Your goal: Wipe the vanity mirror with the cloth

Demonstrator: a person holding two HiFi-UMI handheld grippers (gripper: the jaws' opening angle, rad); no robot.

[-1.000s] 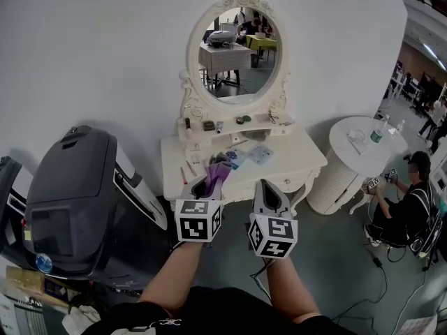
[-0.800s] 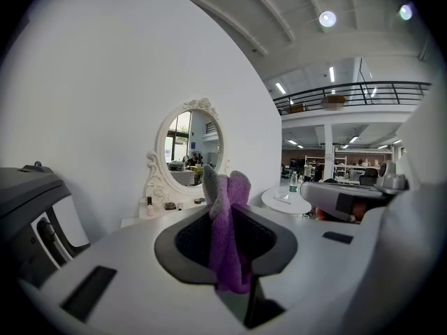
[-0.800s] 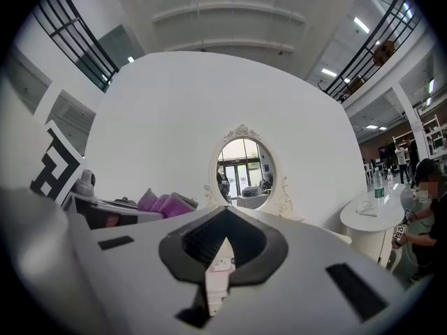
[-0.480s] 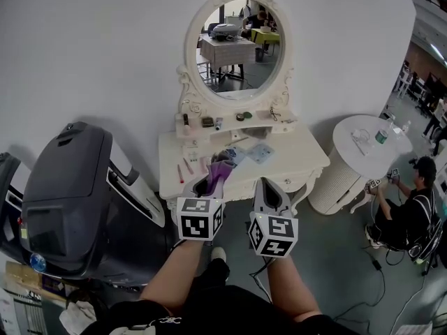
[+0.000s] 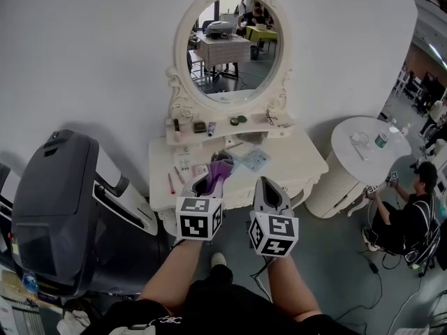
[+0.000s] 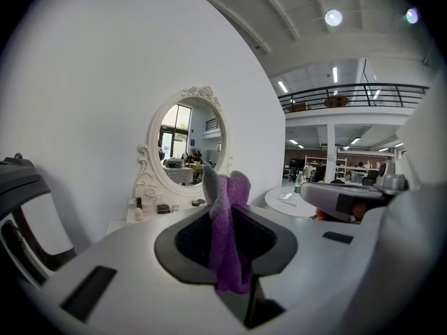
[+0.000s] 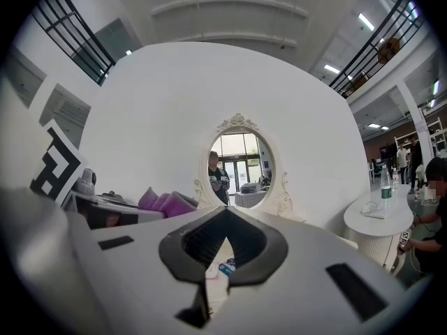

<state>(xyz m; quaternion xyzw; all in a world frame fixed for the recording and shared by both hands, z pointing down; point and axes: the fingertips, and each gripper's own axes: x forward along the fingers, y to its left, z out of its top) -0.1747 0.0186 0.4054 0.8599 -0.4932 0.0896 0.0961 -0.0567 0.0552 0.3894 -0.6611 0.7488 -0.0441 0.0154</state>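
Observation:
An oval vanity mirror [image 5: 231, 47] in an ornate white frame stands on a white dressing table [image 5: 300, 160] against the wall; it also shows in the left gripper view as the mirror [image 6: 183, 152] and in the right gripper view as the mirror [image 7: 240, 162]. My left gripper [image 5: 215, 174] is shut on a purple cloth [image 5: 221, 167], whose folds [image 6: 225, 229] stick up between the jaws. My right gripper [image 5: 268, 190] is shut with nothing in it, beside the left one. Both hang in front of the table's front edge, short of the mirror.
Small jars sit on the shelf [image 5: 209, 126] under the mirror, and cards and a pen lie on the tabletop. A large dark grey machine [image 5: 63, 208] stands at the left. A round white side table [image 5: 367, 145] and a seated person [image 5: 408, 218] are at the right.
The view has come closer to the dressing table and mirror. Both grippers keep their places side by side, the left still holding the cloth.

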